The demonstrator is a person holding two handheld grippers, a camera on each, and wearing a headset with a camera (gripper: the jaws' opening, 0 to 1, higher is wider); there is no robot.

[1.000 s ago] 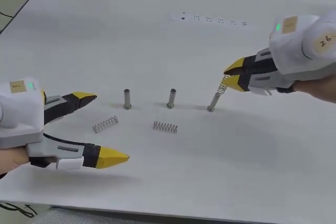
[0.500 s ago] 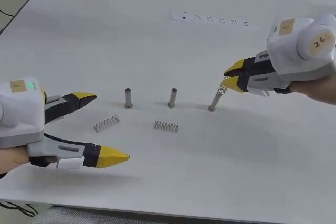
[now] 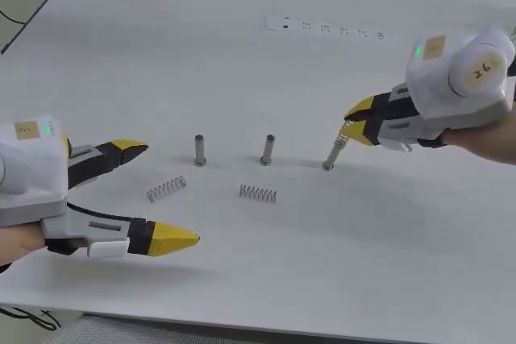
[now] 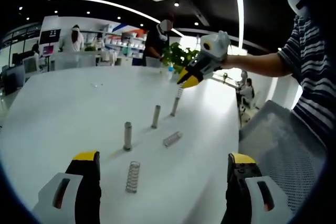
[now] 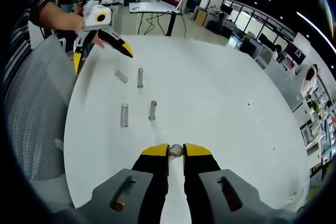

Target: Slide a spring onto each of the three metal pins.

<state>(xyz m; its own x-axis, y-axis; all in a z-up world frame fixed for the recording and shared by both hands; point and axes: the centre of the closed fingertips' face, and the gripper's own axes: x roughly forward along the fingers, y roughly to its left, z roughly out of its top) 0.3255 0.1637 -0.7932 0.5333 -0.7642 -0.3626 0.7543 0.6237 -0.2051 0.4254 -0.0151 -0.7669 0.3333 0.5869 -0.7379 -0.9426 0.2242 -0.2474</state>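
Note:
Three metal pins stand in a row on the white table: left pin (image 3: 199, 151), middle pin (image 3: 268, 150), right pin (image 3: 331, 155), which leans to the right. My right gripper (image 3: 351, 123) is shut on a spring (image 3: 344, 131) whose lower end sits over the top of the right pin. In the right gripper view the spring (image 5: 177, 149) is pinched between the yellow tips of the right gripper (image 5: 177, 152). Two loose springs lie flat in front of the pins, one at left (image 3: 165, 189) and one in the middle (image 3: 257, 193). My left gripper (image 3: 157, 192) hovers open at the near left, holding nothing.
A white power strip (image 3: 322, 28) lies at the far side of the table. The table's front edge runs just below the left gripper. In the left gripper view, people stand behind the table (image 4: 63, 103) in an office.
The right gripper has shifted slightly right and up with the spring, and less of the coil shows above the leaning pin. The left gripper and loose springs have stayed put.

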